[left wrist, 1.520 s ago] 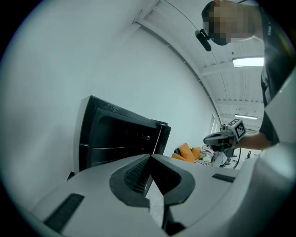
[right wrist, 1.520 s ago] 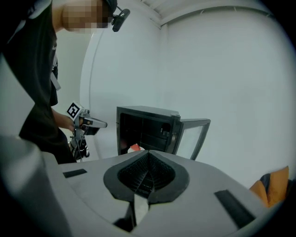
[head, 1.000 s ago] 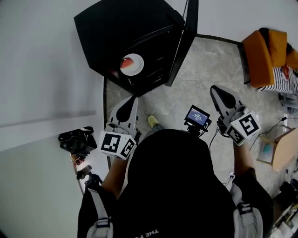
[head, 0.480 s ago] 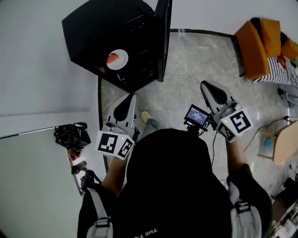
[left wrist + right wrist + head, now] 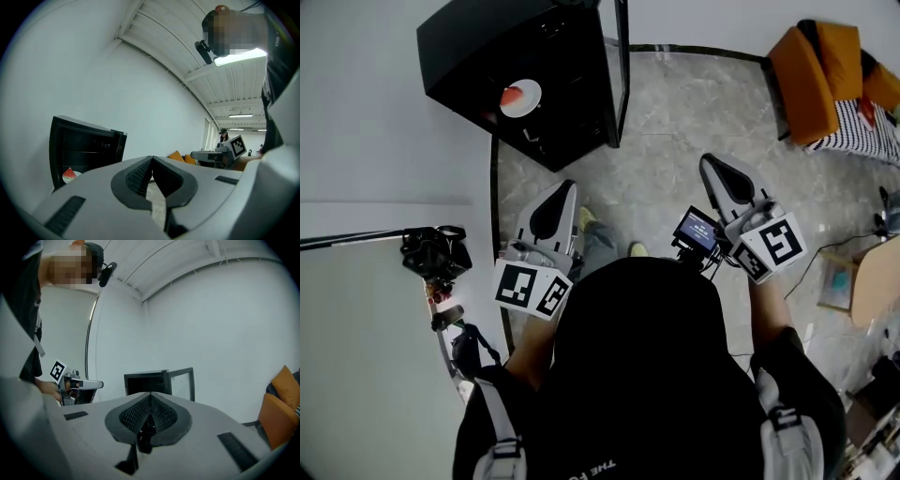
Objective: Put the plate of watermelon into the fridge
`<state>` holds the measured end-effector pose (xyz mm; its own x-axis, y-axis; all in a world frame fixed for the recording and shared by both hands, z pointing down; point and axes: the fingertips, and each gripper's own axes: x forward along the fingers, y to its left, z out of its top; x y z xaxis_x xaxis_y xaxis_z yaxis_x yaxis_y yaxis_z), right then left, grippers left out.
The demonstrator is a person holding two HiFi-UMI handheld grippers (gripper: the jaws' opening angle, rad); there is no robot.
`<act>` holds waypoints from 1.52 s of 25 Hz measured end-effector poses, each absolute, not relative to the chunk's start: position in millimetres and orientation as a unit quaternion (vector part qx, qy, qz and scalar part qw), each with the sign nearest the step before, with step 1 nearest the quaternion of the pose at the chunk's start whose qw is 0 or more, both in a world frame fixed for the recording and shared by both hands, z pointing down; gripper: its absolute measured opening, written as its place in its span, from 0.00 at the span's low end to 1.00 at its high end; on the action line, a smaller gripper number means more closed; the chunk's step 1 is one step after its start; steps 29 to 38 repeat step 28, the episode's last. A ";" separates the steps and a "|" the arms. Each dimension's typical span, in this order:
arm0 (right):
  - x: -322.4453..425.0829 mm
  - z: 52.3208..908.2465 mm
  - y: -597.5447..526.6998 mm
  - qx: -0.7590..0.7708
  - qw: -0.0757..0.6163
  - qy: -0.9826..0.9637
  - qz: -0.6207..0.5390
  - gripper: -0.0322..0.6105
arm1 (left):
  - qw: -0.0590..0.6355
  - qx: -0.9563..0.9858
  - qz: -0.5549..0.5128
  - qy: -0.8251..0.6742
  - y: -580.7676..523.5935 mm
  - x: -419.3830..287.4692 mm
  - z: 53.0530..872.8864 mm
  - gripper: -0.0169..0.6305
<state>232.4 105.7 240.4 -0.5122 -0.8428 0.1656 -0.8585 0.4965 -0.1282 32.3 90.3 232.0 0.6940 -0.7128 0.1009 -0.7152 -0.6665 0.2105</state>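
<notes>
Two claws are held out level over a marbled grey stone floor (image 5: 694,122), each a pale grey moulded plastic shell with a marker cube at its rear. The left claw (image 5: 566,188) has its jaws pressed fully together; in the left gripper view its ribbed black rubber pads (image 5: 140,174) meet at a point (image 5: 151,158), with nothing held between them. The right claw (image 5: 709,160) is likewise closed tight and empty, its dimpled black pads (image 5: 161,414) joined along one seam at the tip (image 5: 150,393).

Ahead of the left claw, a little to its left and well apart from it, stands a small boxy matte black fridge (image 5: 487,47) against a smooth white wall. Its flat, thin-edged door (image 5: 622,66) hangs open on the side nearer the right claw. Inside, on a shelf, sits the round white plate (image 5: 523,98) bearing a red wedge of watermelon (image 5: 511,95). The left gripper view shows that plate (image 5: 70,176) low in the dark cabinet (image 5: 84,145), left of the jaw tip. From the right claw, the fridge (image 5: 145,382) lies straight ahead beyond the tip, its glossy door (image 5: 180,383) just to the right.

Far right of the right claw is an orange padded cushion seat (image 5: 811,84).
</notes>
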 end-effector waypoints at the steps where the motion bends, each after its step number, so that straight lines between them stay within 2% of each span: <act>1: 234.6 241.1 111.9 0.492 0.039 -0.864 0.098 0.07 | 0.117 0.913 0.006 -0.391 97.7 34.7 232.9 0.05; 15: 229.4 242.2 166.6 0.488 0.039 -0.867 0.089 0.07 | 0.103 0.907 0.007 -0.409 158.3 22.3 234.7 0.05; 38: 202.9 241.5 171.5 0.460 0.042 -0.883 0.086 0.07 | 0.109 0.894 -0.003 -0.435 176.7 -3.0 234.8 0.05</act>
